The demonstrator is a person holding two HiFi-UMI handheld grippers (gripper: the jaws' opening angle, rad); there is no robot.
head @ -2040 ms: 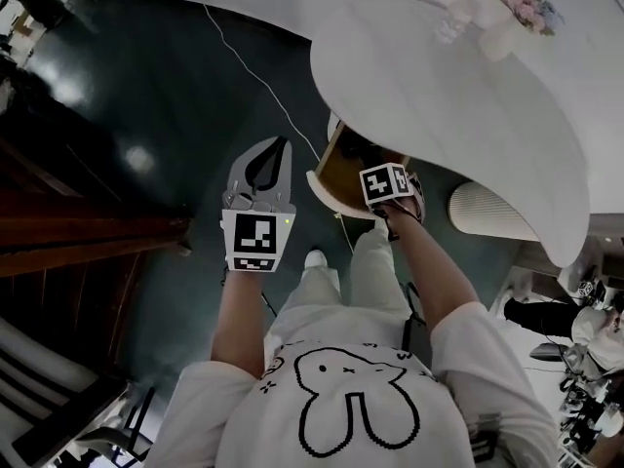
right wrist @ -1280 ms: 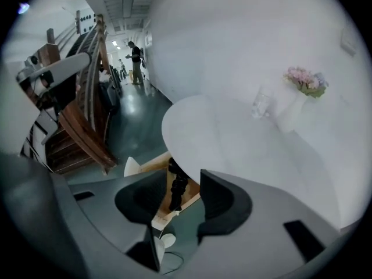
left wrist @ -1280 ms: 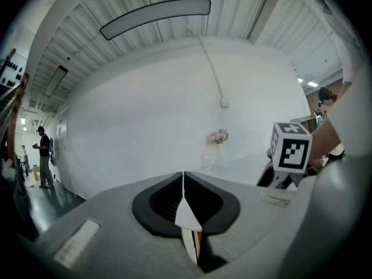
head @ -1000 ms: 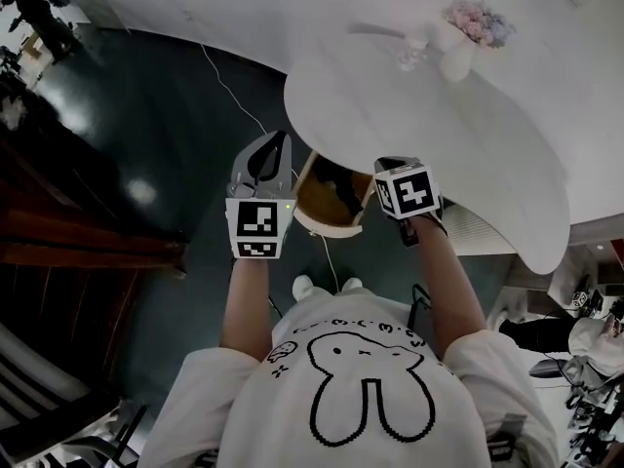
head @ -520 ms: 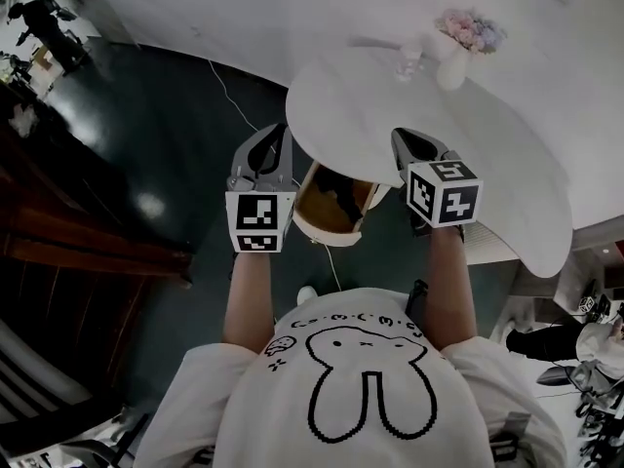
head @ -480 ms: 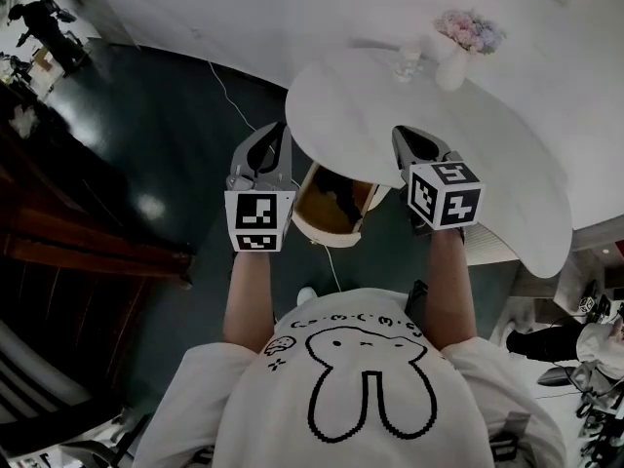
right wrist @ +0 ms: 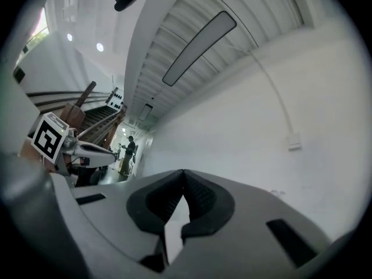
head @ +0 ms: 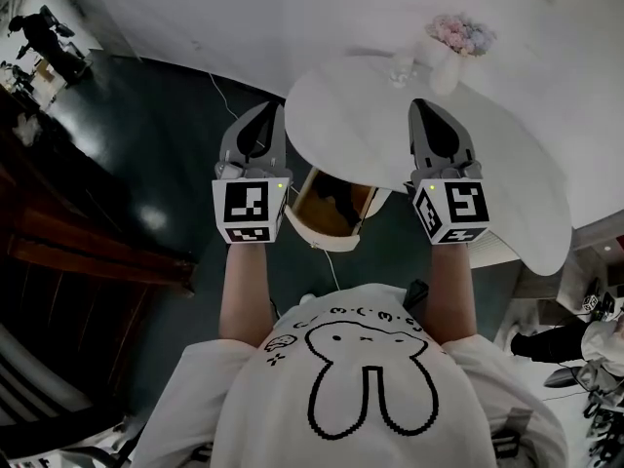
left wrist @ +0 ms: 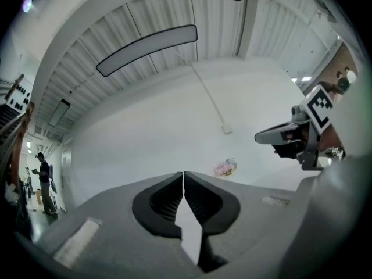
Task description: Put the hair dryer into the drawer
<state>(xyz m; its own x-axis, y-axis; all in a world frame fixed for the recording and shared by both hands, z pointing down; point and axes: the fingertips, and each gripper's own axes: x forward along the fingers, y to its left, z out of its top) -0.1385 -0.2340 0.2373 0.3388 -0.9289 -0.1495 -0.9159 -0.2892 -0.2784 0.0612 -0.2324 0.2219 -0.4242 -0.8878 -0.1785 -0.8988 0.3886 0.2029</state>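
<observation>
Well, both are held up at the near edge of the round white table (head: pixel 507 164): the left gripper (head: pixel 276 108) has its jaws pressed together, empty, and so has the right gripper (head: pixel 421 104). Between them, under the table's rim, the drawer (head: pixel 317 240) stands open with a dark shape inside, apparently the hair dryer (head: pixel 336 203)
</observation>
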